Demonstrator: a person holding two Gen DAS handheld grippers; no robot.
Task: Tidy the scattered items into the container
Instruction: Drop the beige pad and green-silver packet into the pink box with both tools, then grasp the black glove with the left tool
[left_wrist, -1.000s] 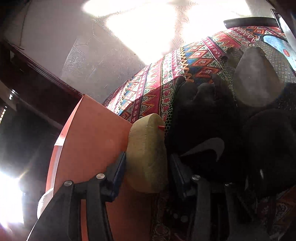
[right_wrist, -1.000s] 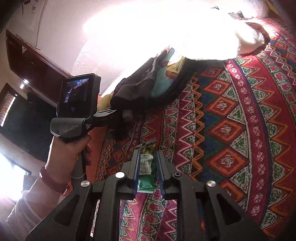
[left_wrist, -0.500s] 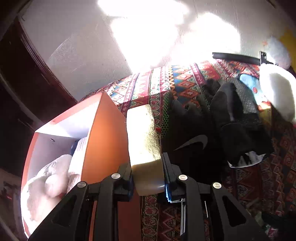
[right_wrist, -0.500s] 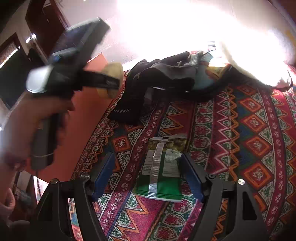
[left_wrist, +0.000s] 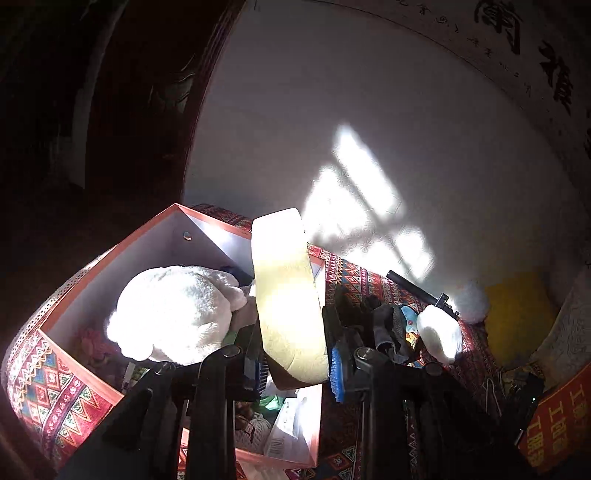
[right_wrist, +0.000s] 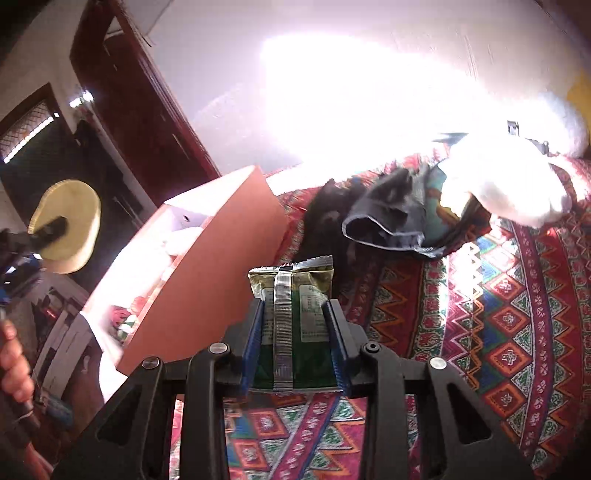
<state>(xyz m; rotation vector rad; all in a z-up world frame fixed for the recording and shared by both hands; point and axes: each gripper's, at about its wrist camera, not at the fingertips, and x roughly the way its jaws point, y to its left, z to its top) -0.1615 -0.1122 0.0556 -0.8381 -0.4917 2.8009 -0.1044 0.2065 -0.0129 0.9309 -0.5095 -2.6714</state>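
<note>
left hand-held gripper (left_wrist: 295, 365) pinches yellow sponge (left_wrist: 288, 302) above orange box (left_wrist: 85, 384).

box (left_wrist: 173, 229) contents half hidden; wall writing (left_wrist: 546, 55) cut off

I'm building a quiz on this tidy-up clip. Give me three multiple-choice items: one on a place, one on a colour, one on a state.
1. Where is the white plush toy?
A. inside the orange box
B. on the black gloves
C. on the floor

2. What colour is the sponge in the left gripper?
A. blue
B. pale yellow
C. red

3. What is between the jaws of the right gripper?
A. nothing
B. a glove
C. a green snack packet

Answers: 1 A, it lies within the box walls. 2 B, sunlit pale yellow. 3 C, the jaws are closing with the packet between them, and it is off the cloth.
</note>
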